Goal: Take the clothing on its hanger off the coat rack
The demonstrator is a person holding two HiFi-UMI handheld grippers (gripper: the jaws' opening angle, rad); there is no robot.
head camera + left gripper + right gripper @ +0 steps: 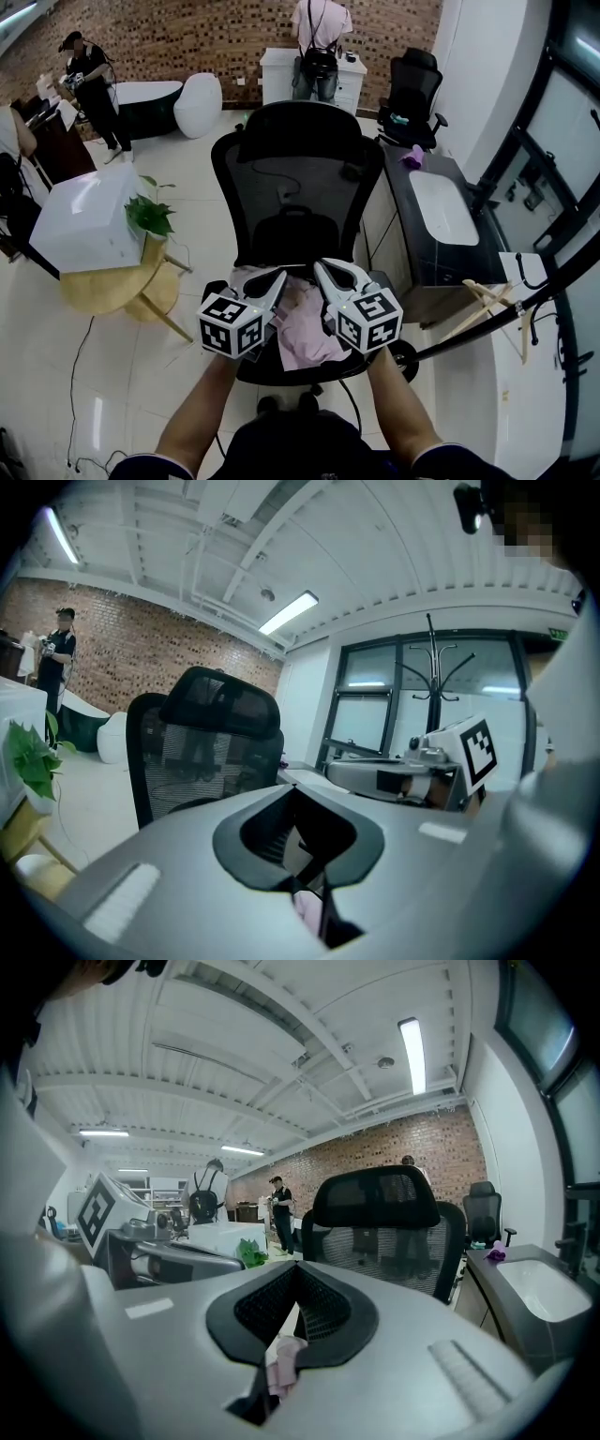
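Pink clothing (311, 339) is lying bunched on the seat of the black office chair (295, 178), directly beneath both tools. The right gripper (320, 269) is pinching a fold of this fabric between fully closed jaws. The left gripper (279, 278) is likewise standing closed, with a sliver of pink showing in its slit.

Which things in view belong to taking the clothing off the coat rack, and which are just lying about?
Job: pink cloth garment, pinched by left claw and right claw; pale wooden hanger; black metal coat rack.
Lying about: black mesh office chair; green leafy plant; white box.
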